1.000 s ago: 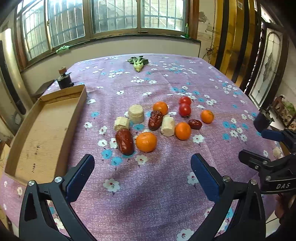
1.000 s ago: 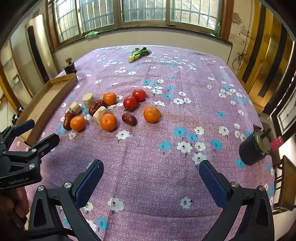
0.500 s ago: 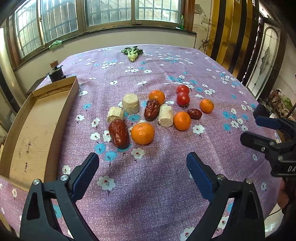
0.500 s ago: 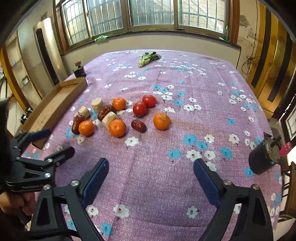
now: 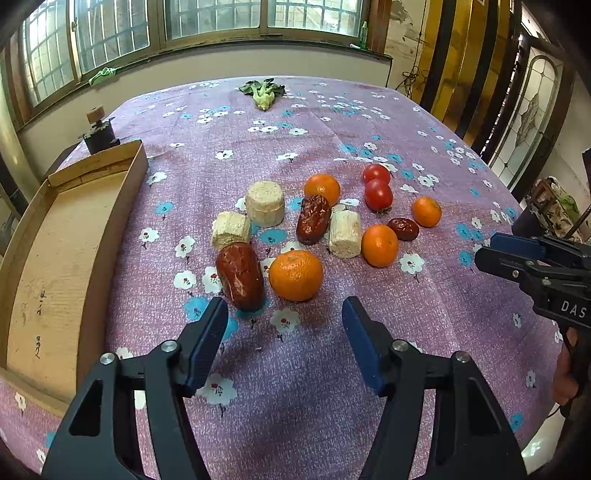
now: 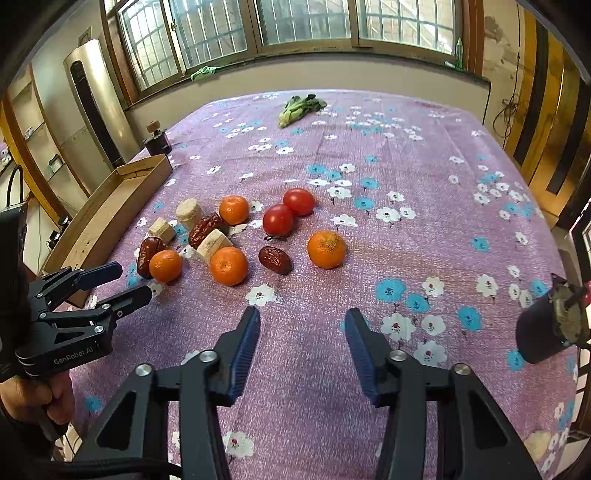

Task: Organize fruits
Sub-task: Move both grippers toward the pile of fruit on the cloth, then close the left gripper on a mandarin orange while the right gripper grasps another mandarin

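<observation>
Nothing's sorted yet: your cardboard tray (image 5: 55, 258) at frame left sits bare, left gripper (image 5: 282, 325) and right gripper (image 6: 303, 332) just narrowed, jaws still apart, pinching nothing, fruit pile (image 5: 295, 275) untouched mid-frame.

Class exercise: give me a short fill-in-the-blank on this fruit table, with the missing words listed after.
1. The table holds ___ oranges.
2. The two red tomatoes lie ___ each other.
3. The cardboard tray holds ___ fruit.
4. Nothing sits between the left gripper fingers, so its jaws are ___.

Missing words: four; touching; no; open

A home: barred windows (image 6: 306, 22), floral tablecloth (image 6: 406, 206), stained-glass door (image 5: 524, 122).
</observation>
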A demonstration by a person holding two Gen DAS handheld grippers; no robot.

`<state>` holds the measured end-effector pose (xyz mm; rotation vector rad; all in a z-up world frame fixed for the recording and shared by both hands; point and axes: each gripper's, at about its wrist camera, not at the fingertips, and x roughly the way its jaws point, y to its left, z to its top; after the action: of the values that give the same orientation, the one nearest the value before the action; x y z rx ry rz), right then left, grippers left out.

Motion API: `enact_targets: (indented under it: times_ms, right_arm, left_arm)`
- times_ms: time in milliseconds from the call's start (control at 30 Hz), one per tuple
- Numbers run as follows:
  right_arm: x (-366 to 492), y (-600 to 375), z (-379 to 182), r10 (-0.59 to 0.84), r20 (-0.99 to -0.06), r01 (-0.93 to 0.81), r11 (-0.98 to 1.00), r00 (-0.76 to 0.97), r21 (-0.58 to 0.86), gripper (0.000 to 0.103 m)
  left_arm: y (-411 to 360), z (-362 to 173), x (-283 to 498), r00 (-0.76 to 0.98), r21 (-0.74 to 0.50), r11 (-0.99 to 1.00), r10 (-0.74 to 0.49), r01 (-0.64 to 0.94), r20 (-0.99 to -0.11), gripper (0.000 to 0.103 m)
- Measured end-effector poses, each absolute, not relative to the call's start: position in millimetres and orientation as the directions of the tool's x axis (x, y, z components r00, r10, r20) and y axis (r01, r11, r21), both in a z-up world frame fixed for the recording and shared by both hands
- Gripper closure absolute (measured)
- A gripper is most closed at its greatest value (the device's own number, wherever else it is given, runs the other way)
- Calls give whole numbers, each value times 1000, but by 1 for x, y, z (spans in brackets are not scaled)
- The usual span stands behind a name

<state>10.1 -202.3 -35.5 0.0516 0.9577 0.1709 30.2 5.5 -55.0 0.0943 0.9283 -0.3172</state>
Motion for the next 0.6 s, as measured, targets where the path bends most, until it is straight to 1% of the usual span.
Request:
enact_targets:
  times_ms: [67, 167, 467, 533, 600]
  right_arm:
    - [16, -204, -38, 173, -812, -120, 985, 558, 127, 59]
    - [25, -206, -41, 176, -814, -116, 984, 554, 133, 59]
    - [52, -213, -51, 188, -819, -104, 982, 541, 157, 60]
    - [55, -213, -53, 195, -821, -104, 981, 537, 165, 60]
    - [58, -213, -54, 199, -820, -106, 980, 537, 169, 60]
  left_arm:
    - [5, -58, 35, 544, -66, 944, -243, 324, -803, 49]
    - [2, -60, 41, 538, -64, 938, -250, 340, -805, 50]
    - [-9, -58, 61, 553, 8, 910, -245, 415, -797, 50]
    - [-4, -56, 66, 541, -23, 901, -280, 433, -793, 54]
    - [4, -54, 68, 517, -72, 889, -328, 453, -790, 54]
